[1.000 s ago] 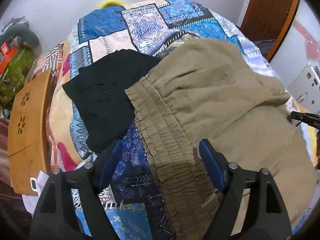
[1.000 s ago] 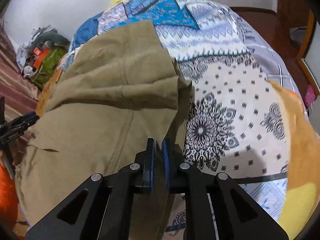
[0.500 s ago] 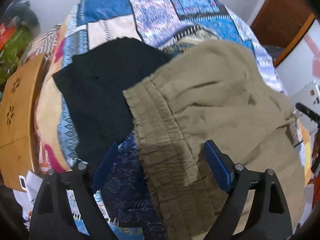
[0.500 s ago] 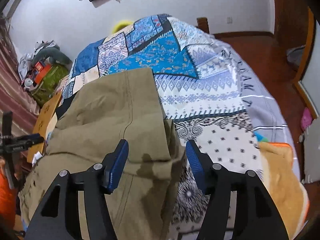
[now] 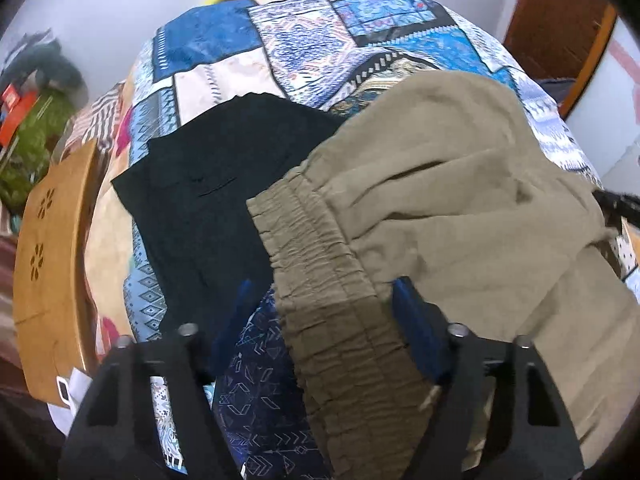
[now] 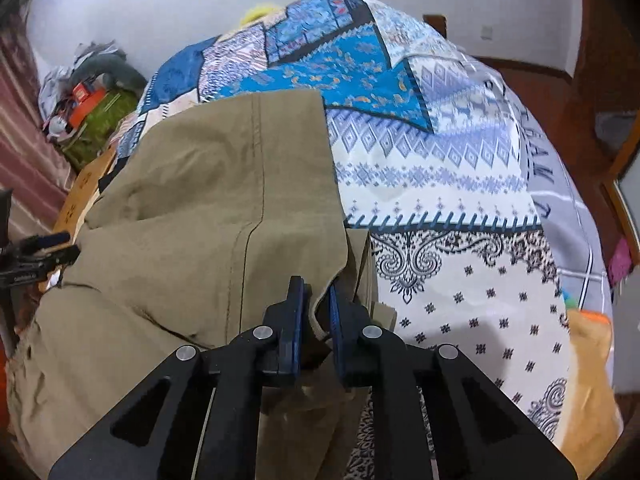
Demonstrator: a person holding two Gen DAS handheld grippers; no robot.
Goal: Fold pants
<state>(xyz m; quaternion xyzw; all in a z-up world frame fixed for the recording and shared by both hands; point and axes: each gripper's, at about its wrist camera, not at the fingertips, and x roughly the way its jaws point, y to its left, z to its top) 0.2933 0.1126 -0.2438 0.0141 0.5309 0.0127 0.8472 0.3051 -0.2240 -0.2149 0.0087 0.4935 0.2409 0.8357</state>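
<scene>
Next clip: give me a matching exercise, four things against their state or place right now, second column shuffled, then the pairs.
Things:
1. khaki pants
2. black garment
3. left gripper
4. right gripper

States:
A. jaws closing, waistband between them, pads apart
B. lies flat on the quilt, partly under the khaki waistband edge
C. shut on a fabric edge
D. spread across the bed, elastic waistband toward the left gripper

Pairs: 1-D, 2-B, 3-A, 4-C
</scene>
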